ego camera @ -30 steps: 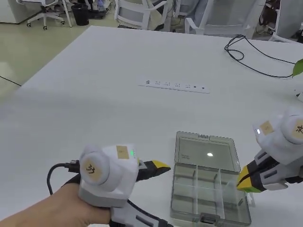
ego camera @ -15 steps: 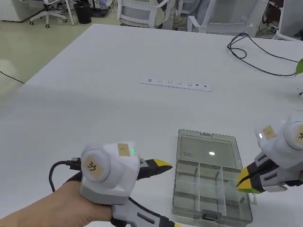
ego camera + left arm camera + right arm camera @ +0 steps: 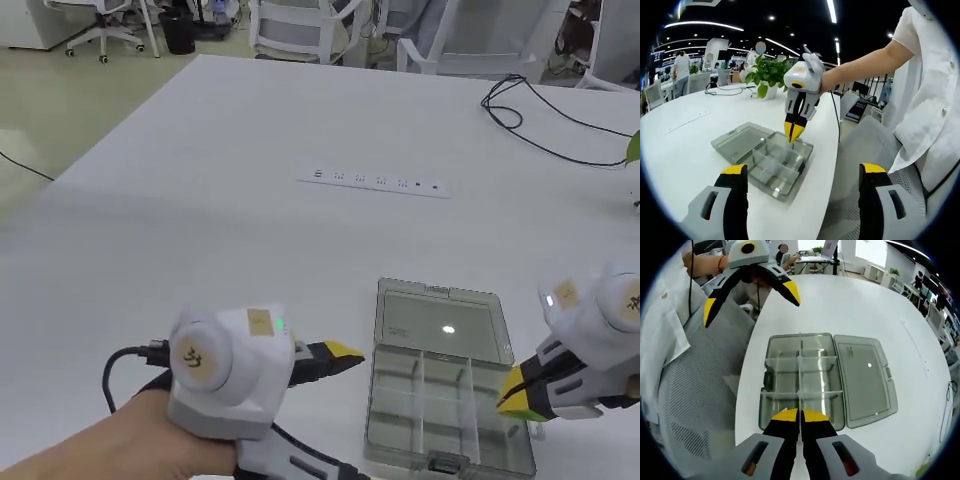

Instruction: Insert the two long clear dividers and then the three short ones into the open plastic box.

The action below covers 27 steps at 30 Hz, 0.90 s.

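Nearest the person, the left tongs gape wide and empty, pointing toward the open plastic box on the white worktop. The right tongs are pressed together over the box's edge, and whether they grip anything cannot be told. Clear dividers stand crosswise inside the box, its lid lies flat open behind it, and farther off is a socket strip.

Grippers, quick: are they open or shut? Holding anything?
Left gripper: open, holding nothing.
Right gripper: shut, over the box; whether it pinches a clear divider cannot be told.
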Each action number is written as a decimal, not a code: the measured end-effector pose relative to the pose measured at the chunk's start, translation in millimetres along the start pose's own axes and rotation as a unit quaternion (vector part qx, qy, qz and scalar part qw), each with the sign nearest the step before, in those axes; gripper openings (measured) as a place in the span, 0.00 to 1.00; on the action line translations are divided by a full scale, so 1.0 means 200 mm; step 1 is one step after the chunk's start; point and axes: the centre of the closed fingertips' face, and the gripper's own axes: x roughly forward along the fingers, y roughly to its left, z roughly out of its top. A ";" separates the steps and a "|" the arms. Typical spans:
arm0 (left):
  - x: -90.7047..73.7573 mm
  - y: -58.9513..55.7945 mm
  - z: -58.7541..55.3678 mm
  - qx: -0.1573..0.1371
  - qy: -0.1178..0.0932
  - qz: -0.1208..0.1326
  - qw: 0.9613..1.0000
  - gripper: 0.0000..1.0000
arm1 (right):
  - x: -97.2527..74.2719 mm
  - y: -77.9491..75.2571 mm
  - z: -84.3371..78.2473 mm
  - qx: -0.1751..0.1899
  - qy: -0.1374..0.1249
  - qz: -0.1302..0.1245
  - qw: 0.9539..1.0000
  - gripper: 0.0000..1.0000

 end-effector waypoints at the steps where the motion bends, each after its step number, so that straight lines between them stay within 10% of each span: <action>1: 0.00 0.00 0.00 0.000 0.000 -0.001 1.000 0.94 | 0.01 0.00 -0.01 0.000 0.001 -0.001 1.000 0.03; 27: -0.01 0.02 -0.02 -0.006 0.004 0.001 1.000 0.94 | 0.04 -0.01 -0.04 0.006 0.007 -0.015 1.000 0.08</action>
